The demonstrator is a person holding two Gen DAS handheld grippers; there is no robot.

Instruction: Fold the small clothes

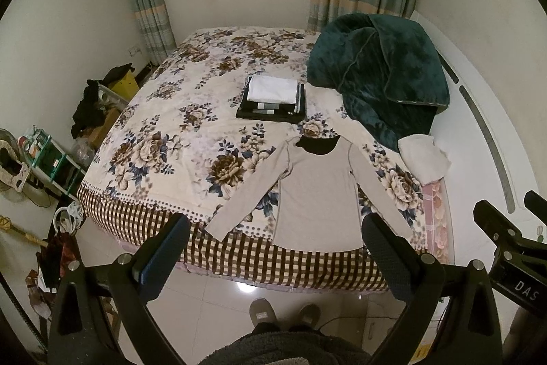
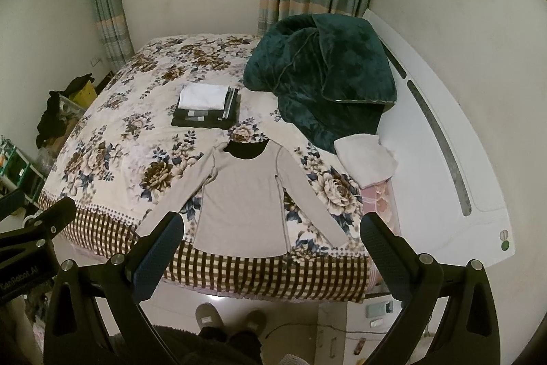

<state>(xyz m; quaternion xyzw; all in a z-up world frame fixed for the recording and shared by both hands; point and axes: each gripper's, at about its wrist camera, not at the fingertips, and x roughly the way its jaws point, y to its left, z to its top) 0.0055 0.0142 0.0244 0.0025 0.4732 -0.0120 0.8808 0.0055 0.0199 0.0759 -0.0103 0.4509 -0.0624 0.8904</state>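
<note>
A bedroom at night, seen from the foot of a bed [image 1: 143, 112] covered in a flowered quilt. The shirt is the landmark here: a pale grey long-sleeved shirt [image 1: 316, 194] lies flat on the quilt at the bed's near edge, collar pointing away, hem almost at the checked border, both sleeves spread out and down like an open fan. It has not been folded at all.

Beyond the shirt's collar sits a neat stack [image 1: 271, 101] of already folded clothes, dark pieces beneath and a white one on top. That looks like finished work. To the right of the shirt, beside its sleeve, lies a loose white cloth [image 1: 424, 156], rumpled; it may be waiting its turn, though that is only a guess. Farther back on that side a dark green blanket [image 1: 376, 74] is heaped.

The left tongs [image 1: 275, 236] hang in the air short of the shirt's hem, spread wide and empty. The right tongs [image 2: 271, 236] hover likewise, spread wide, gripping nothing. Neither touches the shirt.

So the job appears partly done: several pieces stacked, this shirt laid out ready, its folding not yet begun. The person's slippered feet [image 1: 283, 313] stand on the tiled floor below the hem.
</note>
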